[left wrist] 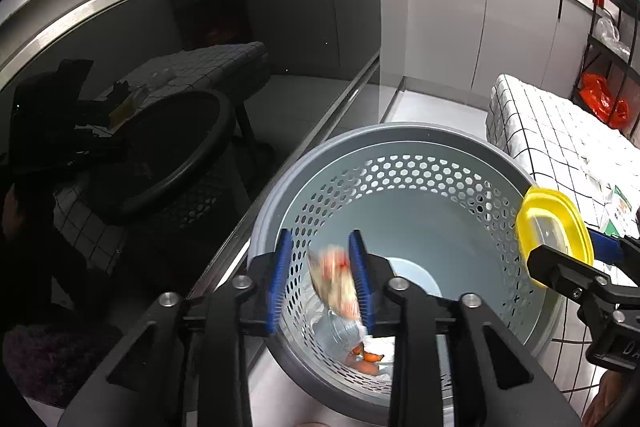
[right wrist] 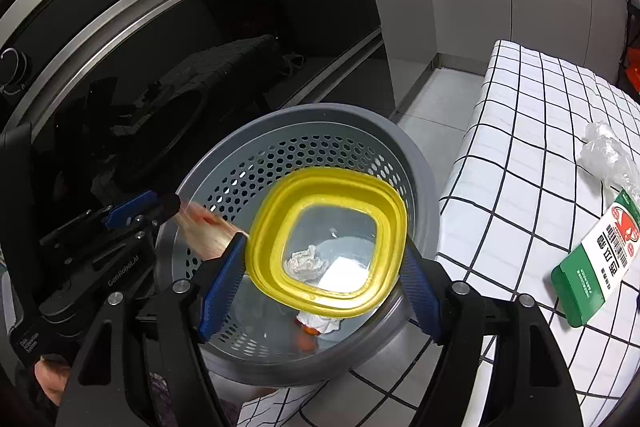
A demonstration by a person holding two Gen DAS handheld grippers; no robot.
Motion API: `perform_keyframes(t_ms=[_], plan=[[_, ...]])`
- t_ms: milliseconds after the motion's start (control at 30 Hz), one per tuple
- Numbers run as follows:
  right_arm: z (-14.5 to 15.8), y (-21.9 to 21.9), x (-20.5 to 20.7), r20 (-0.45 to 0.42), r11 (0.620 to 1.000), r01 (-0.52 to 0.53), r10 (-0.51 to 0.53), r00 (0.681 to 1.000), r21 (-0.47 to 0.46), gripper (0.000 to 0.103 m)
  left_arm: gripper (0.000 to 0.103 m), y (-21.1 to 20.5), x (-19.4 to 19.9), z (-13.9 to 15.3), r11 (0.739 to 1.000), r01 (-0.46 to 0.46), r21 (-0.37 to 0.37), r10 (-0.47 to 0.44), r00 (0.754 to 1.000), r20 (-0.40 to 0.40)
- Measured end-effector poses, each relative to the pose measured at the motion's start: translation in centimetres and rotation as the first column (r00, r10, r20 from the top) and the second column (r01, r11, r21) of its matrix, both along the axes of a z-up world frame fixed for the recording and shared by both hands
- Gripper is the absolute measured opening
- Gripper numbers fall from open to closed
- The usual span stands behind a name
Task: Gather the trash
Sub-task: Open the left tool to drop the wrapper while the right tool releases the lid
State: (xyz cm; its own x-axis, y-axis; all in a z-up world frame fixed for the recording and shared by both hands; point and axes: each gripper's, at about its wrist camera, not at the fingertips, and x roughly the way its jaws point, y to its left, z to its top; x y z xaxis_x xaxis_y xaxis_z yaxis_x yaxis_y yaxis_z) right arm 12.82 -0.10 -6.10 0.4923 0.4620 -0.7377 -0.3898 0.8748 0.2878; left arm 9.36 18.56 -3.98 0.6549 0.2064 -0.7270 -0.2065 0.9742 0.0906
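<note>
Grey perforated bin (left wrist: pixel 400 163) sits directly below both claws. Left claw (left wrist: pixel 322 287) fingers apart, blurred snack wrapper (left wrist: pixel 334 281) between them, prob. dropping in. Right claw (right wrist: pixel 326 263) clamped on yellow lid (right wrist: pixel 326 239) over bin opening, ready for release.

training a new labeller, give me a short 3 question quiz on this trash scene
1. True or false: the right hand-held gripper holds a yellow-rimmed lid above the grey bin.
2. What lies between the left hand-held gripper fingers?
A. green carton
B. blurred orange-white wrapper
C. nothing
3. Fill in: the green carton lies on the ____ tablecloth.

Key: 1 true; 2 B, the wrapper; 3 checked.
</note>
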Motion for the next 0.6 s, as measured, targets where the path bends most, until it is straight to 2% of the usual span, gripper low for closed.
perform_keyframes(t_ms=[67,133,600], plan=[[0.08,-0.29,0.16,-0.002,1.000,0.012,-0.012,1.000,0.015,0.080,0.045,0.14,-0.11,0.03,1.000,-0.003,-0.002,0.003,1.000,0.003],[0.19,-0.45,0.28,-0.002,1.000,0.019,-0.019,1.000,0.019,0.080,0.049,0.18,-0.27,0.14,1.000,-0.005,-0.008,0.005,1.000,0.011],[0.89,-0.53,-0.55,0.027,1.000,0.028,-0.029,0.999,0.008,0.080,0.049,-0.48,-0.37,0.39,1.000,0.001,-0.018,-0.001,1.000,0.015]])
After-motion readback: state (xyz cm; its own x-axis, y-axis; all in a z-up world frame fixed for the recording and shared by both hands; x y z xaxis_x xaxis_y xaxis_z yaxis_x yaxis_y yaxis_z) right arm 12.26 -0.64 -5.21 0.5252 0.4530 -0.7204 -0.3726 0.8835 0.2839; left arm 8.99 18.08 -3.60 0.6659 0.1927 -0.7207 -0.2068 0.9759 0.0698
